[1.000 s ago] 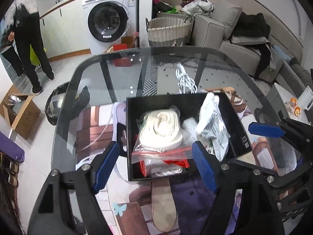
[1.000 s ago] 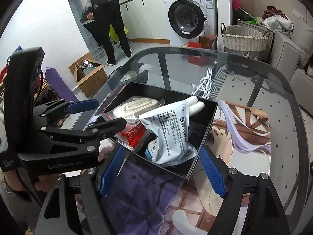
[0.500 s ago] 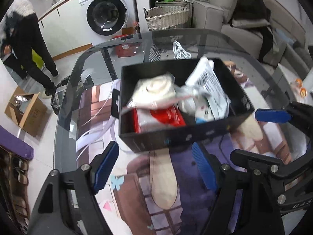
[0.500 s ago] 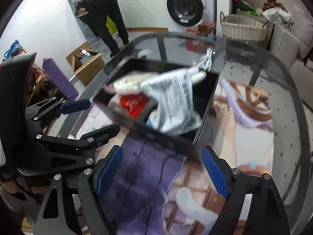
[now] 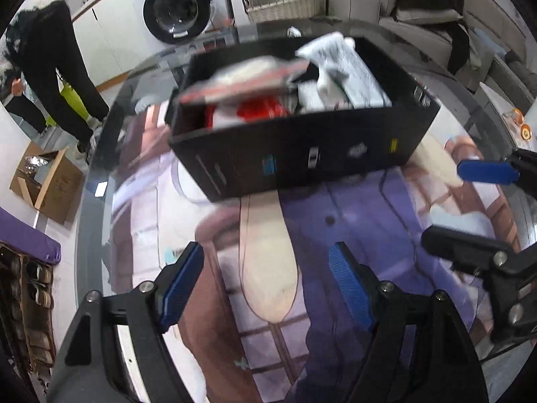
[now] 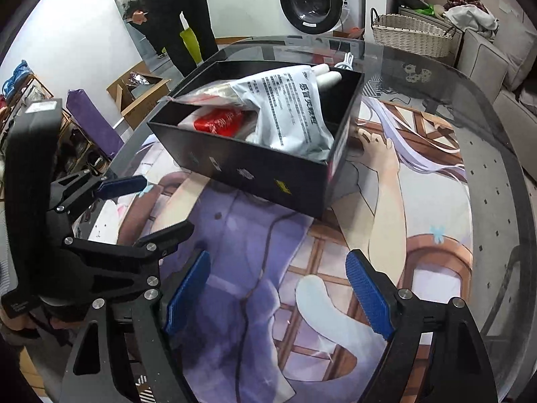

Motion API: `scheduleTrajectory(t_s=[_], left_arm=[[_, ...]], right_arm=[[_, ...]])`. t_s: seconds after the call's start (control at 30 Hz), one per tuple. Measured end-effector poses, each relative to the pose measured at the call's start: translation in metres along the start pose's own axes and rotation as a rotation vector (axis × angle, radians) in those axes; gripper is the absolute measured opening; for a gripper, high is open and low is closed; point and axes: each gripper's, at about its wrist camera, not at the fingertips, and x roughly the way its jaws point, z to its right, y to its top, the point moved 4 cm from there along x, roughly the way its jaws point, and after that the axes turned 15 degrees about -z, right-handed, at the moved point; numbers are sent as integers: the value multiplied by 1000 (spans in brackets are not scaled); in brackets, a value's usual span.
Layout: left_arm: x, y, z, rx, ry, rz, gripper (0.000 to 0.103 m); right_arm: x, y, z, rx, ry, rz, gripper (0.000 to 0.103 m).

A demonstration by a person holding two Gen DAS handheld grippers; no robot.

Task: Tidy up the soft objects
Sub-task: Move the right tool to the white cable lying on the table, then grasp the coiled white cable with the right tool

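Since a second ago both grippers have pulled back and dropped from over the box (image 6: 255, 168), which now sits farther ahead of them on the glass table (image 6: 496, 181), toward its far edge. The left gripper (image 5: 265, 282) and right gripper (image 6: 278, 292) both stand wide apart and empty, with only the printed mat (image 6: 235, 255) under them; the right one widened a little within that second and has settled. The soft things are all in the box: a grey pouch (image 6: 288, 110) leaning against the right wall, a red packet (image 6: 220, 121) low at the near left, and a clear bag (image 5: 248, 74) lying across the top, which the blurred left view shows only roughly. To go on well, I would judge it best to take the topmost item first, pinching a loose edge rather than the bulk, with the other gripper steadying the box wall so it does not slide on the glass. A person (image 6: 167, 10) stands beyond the table.
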Motion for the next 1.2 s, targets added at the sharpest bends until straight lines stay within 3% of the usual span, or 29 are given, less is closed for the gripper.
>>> scheduleTrajectory(t_s=[0.13, 0.3, 0.4, 0.5, 0.67, 0.87, 0.97, 1.0, 1.07, 1.13, 1.2], left_arm=[[0, -1, -1, 8, -11, -10, 78], [-14, 2, -1, 17, 8, 67, 78], [-21, 4, -4, 19, 5, 71, 78], [-48, 18, -17, -20, -22, 124, 78], [-75, 53, -37, -77, -53, 170, 78], [-71, 80, -51, -85, 12, 181, 78], [-64, 117, -55, -45, 11, 101, 78], [-56, 131, -58, -38, -13, 52, 78], [-37, 156, -60, -24, -65, -64, 78], [-19, 175, -59, -15, -79, -151, 78], [-9, 189, -55, -1, -67, -165, 78]], right_arm=[[0, -5, 1, -4, -7, 14, 85], [-13, -2, 6, 20, -14, 82, 85], [-21, 2, 6, 12, -18, 97, 86], [-43, 13, 9, 21, 29, 142, 86], [-76, 55, 21, 53, 9, 206, 86], [-74, 87, 27, 42, 10, 201, 86], [-70, 122, 44, 65, -31, 185, 84], [-65, 136, 50, 72, -39, 164, 79], [-45, 170, 64, 79, -53, 77, 64], [-23, 197, 77, 104, -32, 0, 58], [-4, 222, 86, 115, -35, -51, 58]])
